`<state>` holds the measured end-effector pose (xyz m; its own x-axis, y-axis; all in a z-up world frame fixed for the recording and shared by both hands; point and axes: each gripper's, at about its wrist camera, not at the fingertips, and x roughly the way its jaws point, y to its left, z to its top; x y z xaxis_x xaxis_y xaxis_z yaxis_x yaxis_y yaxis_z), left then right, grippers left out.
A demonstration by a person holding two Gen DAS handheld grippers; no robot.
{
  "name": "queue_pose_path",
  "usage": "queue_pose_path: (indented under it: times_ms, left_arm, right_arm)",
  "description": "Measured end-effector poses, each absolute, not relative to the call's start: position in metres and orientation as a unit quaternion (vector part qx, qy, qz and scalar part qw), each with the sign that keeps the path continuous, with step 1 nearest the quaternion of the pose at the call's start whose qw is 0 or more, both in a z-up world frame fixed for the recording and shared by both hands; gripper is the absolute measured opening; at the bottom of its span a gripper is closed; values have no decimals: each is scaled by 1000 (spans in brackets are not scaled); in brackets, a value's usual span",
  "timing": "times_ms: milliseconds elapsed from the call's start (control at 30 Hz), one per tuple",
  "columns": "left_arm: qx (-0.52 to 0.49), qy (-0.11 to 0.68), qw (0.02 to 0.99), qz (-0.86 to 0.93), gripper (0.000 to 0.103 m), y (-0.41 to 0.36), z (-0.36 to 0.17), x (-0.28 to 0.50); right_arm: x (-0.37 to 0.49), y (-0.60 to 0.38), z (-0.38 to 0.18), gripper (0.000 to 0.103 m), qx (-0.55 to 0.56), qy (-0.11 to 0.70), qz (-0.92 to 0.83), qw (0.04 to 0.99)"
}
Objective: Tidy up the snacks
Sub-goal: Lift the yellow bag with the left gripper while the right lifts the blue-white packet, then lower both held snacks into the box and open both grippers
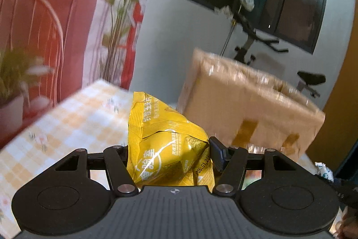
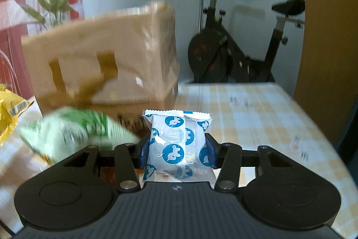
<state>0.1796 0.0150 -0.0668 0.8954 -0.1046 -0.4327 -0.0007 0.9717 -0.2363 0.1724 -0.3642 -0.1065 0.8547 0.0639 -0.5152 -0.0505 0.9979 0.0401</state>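
Left tongs: squeezed tight on a yellow snack bag, one finger on each side of it. The bag sticks up and is crumpled, held up above the surface.

Right tongs: pinched shut on a small white packet with blue dots. The blue pads press on both of its sides. The packet stands upright (its crimped edge is on top).

Box: a big brown cardboard box with tape on it sits on the surface, behind both tongs. It looks blurry.

Green bag: a green and white snack bag is in front of the box, just left of the right tongs. It is too blurry to read.

Surface: it has a cloth with yellow and white squares and little flowers.

Plants: a tall leafy plant stands at the far edge, near a red wire chair.

Behind: an exercise bike stands by the wall under a dark window.
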Motion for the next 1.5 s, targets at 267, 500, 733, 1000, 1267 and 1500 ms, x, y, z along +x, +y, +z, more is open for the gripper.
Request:
queue_pose_path:
  times_ms: [267, 500, 733, 1000, 1267, 1500]
  left_arm:
    - [-88, 142, 985, -40, 65, 5, -8, 196]
    - [-89, 85, 990, -65, 64, -14, 28, 221]
    - [-79, 76, 990, -93, 64, -41, 39, 258]
    - [-59, 156, 980, -109, 65, -64, 6, 311]
    - [-50, 214, 967, -125, 74, -59, -15, 337]
    - [-38, 227, 966, -117, 87, -51, -12, 332]
  right_arm:
    - [196, -357, -45, 50, 12, 188, 59, 980]
    - [236, -333, 3, 50, -7, 142, 105, 984]
    - [281, -300, 11, 50, -36, 150, 142, 978]
    - [322, -275, -6, 50, -57, 198, 144, 968]
    - [338, -283, -24, 51, -46, 247, 121, 960]
    - [327, -292, -22, 67, -38, 249, 111, 961]
